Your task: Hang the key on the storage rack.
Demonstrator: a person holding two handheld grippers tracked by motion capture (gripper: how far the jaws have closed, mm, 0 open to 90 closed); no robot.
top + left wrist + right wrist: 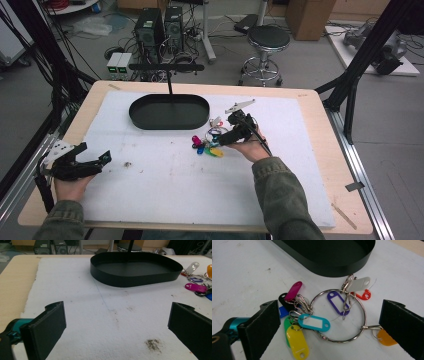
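Right gripper hovers right over the key ring — the ring with its coloured tags lies flat on the surface just in front of the black tray, squarely between the fingers. They're spread wide, touching nothing, one on each side of the ring. Left gripper sits well away from the tray, fingers also spread and empty — the right is clearly the nearer one.

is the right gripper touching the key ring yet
Apart. The right gripper view shows the right gripper with jaws wide open either side of the key ring, white mat visible between them.
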